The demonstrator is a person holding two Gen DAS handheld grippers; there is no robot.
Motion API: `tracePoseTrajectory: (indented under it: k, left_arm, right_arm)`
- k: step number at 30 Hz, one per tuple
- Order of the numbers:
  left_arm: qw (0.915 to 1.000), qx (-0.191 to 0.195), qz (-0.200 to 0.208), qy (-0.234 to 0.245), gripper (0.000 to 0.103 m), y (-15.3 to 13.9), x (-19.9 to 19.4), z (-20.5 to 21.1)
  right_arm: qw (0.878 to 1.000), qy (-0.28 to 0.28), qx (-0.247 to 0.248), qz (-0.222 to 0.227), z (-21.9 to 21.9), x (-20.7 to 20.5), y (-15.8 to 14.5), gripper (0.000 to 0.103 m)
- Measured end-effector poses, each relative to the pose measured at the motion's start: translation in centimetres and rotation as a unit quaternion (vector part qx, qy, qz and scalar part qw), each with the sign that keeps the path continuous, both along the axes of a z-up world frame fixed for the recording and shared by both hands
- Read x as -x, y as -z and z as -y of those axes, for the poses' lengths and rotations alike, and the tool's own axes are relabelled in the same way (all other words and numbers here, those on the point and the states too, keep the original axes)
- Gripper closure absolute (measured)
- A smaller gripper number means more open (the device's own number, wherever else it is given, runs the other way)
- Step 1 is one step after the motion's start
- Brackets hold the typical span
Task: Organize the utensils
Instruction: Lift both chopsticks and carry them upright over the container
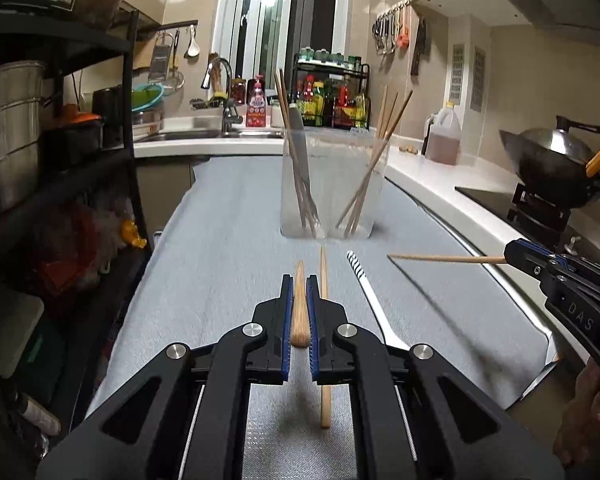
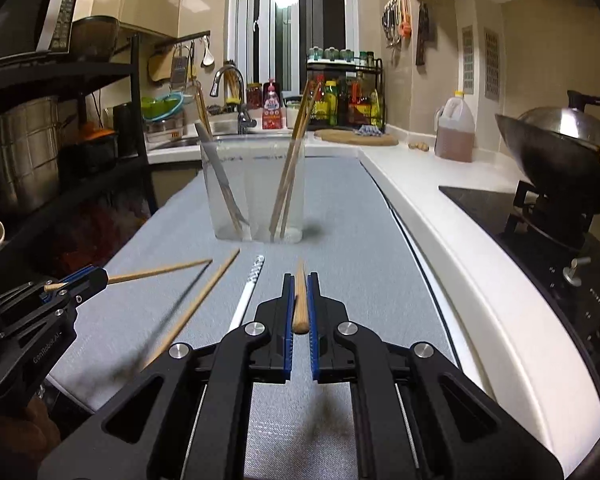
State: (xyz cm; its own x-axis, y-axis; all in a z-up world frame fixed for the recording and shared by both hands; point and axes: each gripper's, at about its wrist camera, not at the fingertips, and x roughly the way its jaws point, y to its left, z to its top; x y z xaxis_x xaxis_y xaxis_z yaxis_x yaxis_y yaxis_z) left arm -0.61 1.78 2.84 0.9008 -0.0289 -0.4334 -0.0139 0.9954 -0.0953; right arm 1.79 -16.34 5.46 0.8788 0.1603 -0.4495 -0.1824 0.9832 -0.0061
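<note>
Presently two wooden chopsticks are airborne: the left gripper [image 1: 299,292] pinches the left chopstick [image 1: 299,308], the right gripper [image 2: 299,292] pinches the right chopstick [image 2: 299,300], both above the grey-clothed worktop [image 1: 228,240]. Clear holder [image 1: 332,184] stands ahead, chopsticks leaning in its right compartment. Judgement: tip each stick upright, enter one at a time, release low. Both grippers level, pointing forward. Loose chopstick [image 1: 324,320] and striped straw [image 1: 370,296] remain lying.

On the cloth [image 1: 228,240], a loose chopstick [image 1: 325,340] and probably a straw [image 1: 370,298] lie before the container [image 1: 334,184]
</note>
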Motion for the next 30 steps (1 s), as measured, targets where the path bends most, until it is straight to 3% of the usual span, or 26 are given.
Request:
tracePoseTrajectory:
  k: [11,19,30]
  left_arm:
    - [0.9993,0.021,0.03,0.007,0.096,-5.1,-1.6,-1.6]
    - [0.9996,0.016,0.018,0.01,0.096,-9.2,-3.4,-2.0]
    - [0.9996,0.017,-0.003,0.022,0.096,-12.6,-5.5,-2.5]
  right_arm:
    - [1.0,-0.013,-0.018,0.018,-0.4,-2.0,-5.2,0.097]
    - [0.999,-0.035,-0.018,0.012,-1.9,-3.3,-8.6,0.097]
    - [0.998,-0.058,-0.018,-0.006,-2.8,-5.3,-12.1,0.097]
